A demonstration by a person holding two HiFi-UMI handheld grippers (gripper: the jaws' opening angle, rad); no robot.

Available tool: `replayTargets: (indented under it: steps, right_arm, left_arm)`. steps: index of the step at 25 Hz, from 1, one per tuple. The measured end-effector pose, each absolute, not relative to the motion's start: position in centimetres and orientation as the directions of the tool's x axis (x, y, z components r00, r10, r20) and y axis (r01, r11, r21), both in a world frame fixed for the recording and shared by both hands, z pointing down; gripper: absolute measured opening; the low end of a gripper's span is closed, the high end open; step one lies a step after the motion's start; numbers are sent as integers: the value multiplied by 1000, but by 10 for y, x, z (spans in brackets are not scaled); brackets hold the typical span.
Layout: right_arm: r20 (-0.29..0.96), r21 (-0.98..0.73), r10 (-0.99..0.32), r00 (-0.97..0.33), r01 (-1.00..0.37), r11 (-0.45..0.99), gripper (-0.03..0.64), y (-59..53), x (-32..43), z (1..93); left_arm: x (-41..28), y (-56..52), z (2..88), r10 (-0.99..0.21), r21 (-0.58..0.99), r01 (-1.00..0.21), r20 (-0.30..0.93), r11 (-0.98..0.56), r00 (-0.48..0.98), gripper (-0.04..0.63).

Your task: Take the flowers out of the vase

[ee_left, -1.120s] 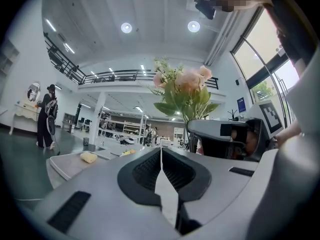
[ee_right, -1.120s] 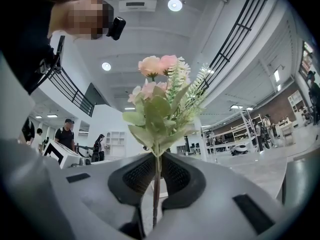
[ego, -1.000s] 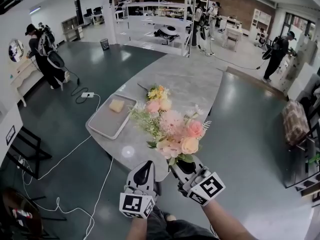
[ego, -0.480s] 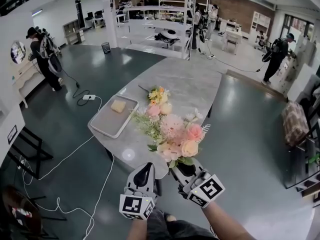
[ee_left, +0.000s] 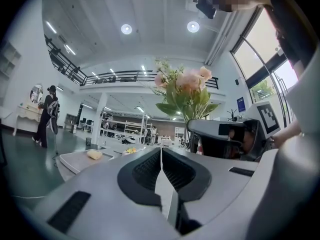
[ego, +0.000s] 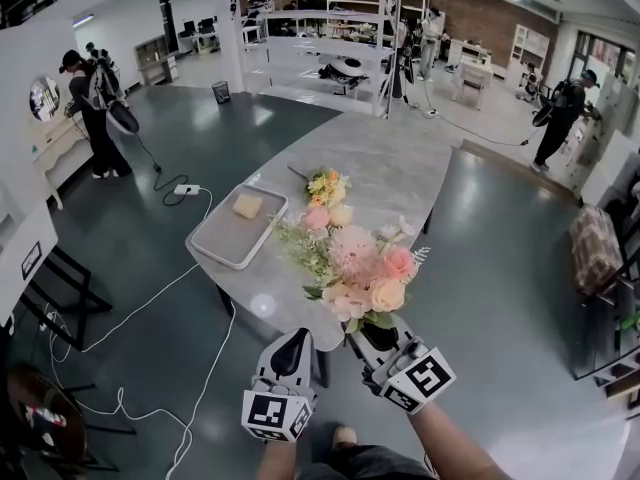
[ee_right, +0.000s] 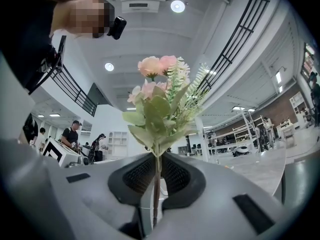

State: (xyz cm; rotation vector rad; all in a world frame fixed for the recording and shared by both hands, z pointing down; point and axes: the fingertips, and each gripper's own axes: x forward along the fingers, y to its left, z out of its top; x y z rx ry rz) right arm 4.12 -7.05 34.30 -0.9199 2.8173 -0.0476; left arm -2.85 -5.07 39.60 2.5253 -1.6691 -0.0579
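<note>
Right tool is clamped nearly closed on the thin green stem of the pink and peach artificial bouquet. The heads stand at 12 o'clock off the jaws, in the air over the near end of the long grey marble-look bench. Left tool sits at 9 o'clock of the right one, just beside it, with its jaws together on nothing.

I judge the step to be carrying the lifted bouquet to a set-down spot.

- I'd keep the pinch firm, because the stem is thin and the head is top-heavy, so it can swivel in the pads.
- I'd move level and slow toward 12 o'clock.
- I'd lay it on bare bench near the small yellow flower bunch, clear of the grey rectangular tray at 10 o'clock.
- I'd open the jaws only once the blooms rest on the bench.
- I'd keep the left tool out of the leaves.

Hard to read:

- No vase shows in any view, so I can't confirm it is now empty.
- The stem's lower end is buried between the right jaws.
- I can't tell whether it is one stem or a tight bundle.
- The pale yellow block on the tray is too small to identify.
</note>
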Motion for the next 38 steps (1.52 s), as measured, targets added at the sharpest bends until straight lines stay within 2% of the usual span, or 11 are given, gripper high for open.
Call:
replayTargets:
  steps: [38]
  right_arm:
    - [-165,-90,-620,-767,-615,784,51,119,41,326]
  left_arm:
    - [-21,143,378,-891,91,-889,37,-448,453,17]
